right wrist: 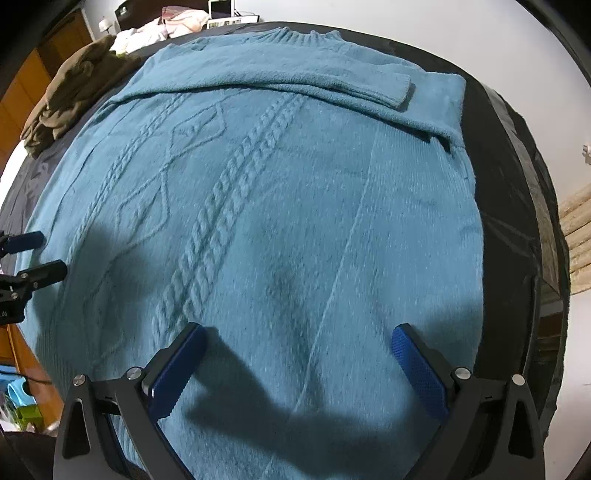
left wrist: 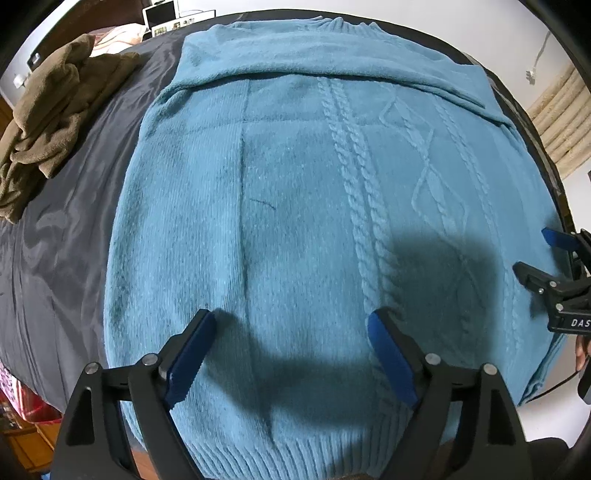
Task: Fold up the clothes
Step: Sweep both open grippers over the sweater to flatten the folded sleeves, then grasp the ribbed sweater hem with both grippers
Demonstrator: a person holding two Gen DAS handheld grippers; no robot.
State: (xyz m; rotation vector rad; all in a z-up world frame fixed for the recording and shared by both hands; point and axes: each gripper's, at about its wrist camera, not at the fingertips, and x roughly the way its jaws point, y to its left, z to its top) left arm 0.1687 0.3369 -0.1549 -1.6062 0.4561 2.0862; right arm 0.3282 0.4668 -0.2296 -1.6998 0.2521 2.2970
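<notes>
A teal cable-knit sweater (left wrist: 295,177) lies flat on a dark grey sheet (left wrist: 66,229), both sleeves folded across its upper part near the collar, ribbed hem nearest me. It also fills the right wrist view (right wrist: 280,206). My left gripper (left wrist: 291,321) is open and empty, hovering over the hem end. My right gripper (right wrist: 299,336) is open and empty, also above the hem end. The right gripper shows at the right edge of the left wrist view (left wrist: 546,254). The left gripper shows at the left edge of the right wrist view (right wrist: 40,254).
A crumpled brown garment (left wrist: 55,110) lies on the sheet at the far left; it also shows in the right wrist view (right wrist: 74,92). Pink and white bedding (right wrist: 166,26) and a white device (left wrist: 160,13) sit beyond it. The table's dark edge (right wrist: 517,206) runs along the right.
</notes>
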